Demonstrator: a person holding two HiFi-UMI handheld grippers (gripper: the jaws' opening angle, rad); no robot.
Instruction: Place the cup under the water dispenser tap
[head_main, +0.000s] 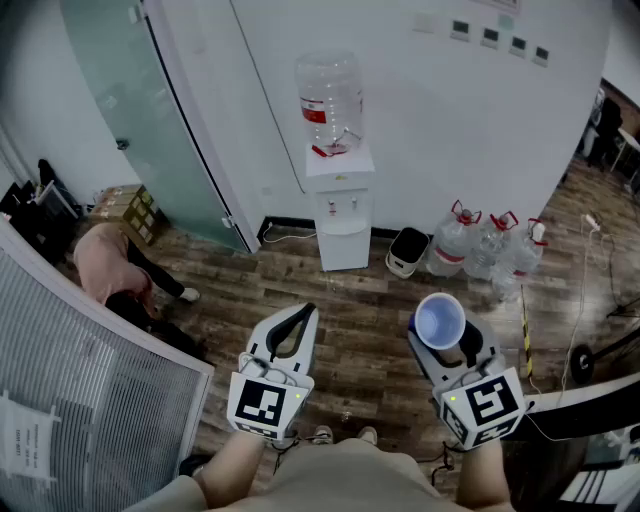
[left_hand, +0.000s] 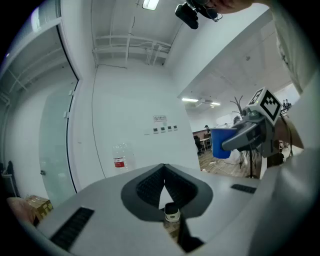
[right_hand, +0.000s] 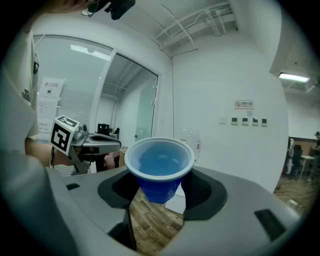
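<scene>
A blue plastic cup (head_main: 440, 320) stands upright and empty between the jaws of my right gripper (head_main: 447, 335), which is shut on its lower body; the same cup (right_hand: 159, 167) fills the middle of the right gripper view. My left gripper (head_main: 296, 322) is shut with nothing in it, its tips meeting in the left gripper view (left_hand: 164, 176). The white water dispenser (head_main: 340, 205) with a clear bottle (head_main: 328, 100) on top stands against the far wall, well ahead of both grippers. Its taps (head_main: 345, 206) sit above a recess.
Several spare water bottles (head_main: 485, 245) and a small bin (head_main: 407, 250) stand right of the dispenser. A person (head_main: 115, 265) crouches at the left by cardboard boxes (head_main: 125, 208). A glass door (head_main: 140, 110) is left of the dispenser. Cables (head_main: 580, 300) cross the wooden floor at right.
</scene>
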